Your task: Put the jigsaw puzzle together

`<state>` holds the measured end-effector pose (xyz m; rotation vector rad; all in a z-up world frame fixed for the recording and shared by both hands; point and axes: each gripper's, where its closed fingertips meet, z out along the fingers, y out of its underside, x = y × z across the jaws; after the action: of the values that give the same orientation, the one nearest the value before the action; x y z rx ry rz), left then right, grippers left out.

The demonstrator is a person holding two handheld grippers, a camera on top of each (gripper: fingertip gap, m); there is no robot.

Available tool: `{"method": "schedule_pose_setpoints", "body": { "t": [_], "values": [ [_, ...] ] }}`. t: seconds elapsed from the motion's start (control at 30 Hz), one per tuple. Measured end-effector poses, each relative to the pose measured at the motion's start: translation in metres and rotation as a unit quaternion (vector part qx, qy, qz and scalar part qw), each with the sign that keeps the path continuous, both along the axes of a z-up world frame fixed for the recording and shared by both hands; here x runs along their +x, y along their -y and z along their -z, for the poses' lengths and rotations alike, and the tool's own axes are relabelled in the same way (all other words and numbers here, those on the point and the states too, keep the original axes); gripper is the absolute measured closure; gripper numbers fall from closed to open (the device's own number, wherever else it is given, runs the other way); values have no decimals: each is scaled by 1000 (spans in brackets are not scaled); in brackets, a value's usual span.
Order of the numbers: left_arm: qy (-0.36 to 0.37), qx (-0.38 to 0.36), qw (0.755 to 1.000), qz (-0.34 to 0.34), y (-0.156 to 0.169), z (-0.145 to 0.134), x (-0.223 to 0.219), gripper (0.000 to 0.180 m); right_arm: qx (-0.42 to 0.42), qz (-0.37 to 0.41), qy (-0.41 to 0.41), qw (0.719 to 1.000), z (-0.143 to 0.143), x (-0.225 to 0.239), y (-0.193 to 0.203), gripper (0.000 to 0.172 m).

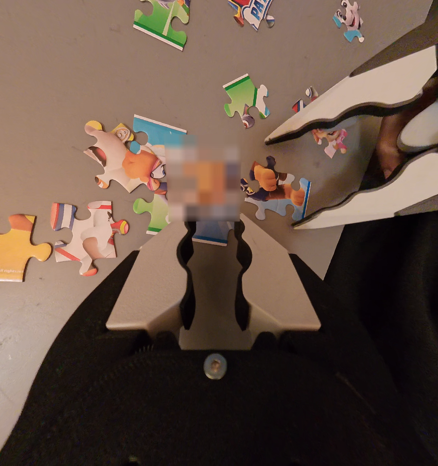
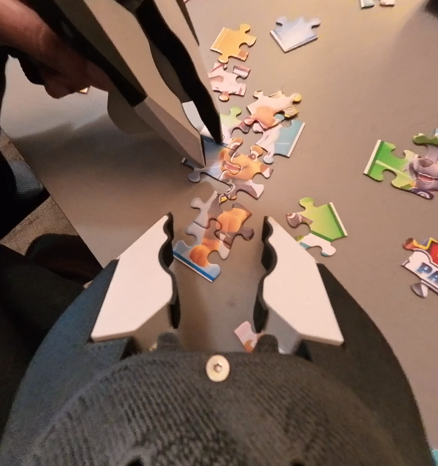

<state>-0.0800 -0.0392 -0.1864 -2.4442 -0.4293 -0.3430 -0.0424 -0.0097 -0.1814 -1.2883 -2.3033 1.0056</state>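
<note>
Left hand-held gripper [image 2: 210, 151]: fingers narrowly apart, tips pressed down on the blue-edged corner of the joined puzzle cluster [image 2: 240, 161]; nothing is clamped between them. The cluster lies flat on the grey surface [image 2: 339, 100], several pieces already interlocked.

Centre: a smaller joined pair of orange-and-blue pieces [image 2: 217, 232] lies just beside that cluster, not yet locked into it.

Right hand-held gripper [image 2: 216, 219]: fingers wide apart, straddling the pair without touching it.

Right: loose pieces remain scattered, including a green piece [image 2: 321, 224]. Assembly is judged largely unfinished.
</note>
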Motion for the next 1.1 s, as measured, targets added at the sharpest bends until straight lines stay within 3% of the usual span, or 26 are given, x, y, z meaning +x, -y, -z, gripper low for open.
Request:
{"method": "schedule_pose_setpoints", "body": {
  "t": [0.2,0.43,0.53,1.1],
  "values": [
    [6,5,1000,0,0,0,0,154,15,-1,11,1000,10,1,4,100],
    [6,6,1000,0,0,0,-1,154,38,-7,0,999,11,0,3,112],
    [5,5,1000,0,0,0,-1,154,35,-12,-4,999,10,1,4,129],
    [4,5,1000,0,0,0,-1,154,37,-14,-19,999,4,-3,5,132]
  ]
}}
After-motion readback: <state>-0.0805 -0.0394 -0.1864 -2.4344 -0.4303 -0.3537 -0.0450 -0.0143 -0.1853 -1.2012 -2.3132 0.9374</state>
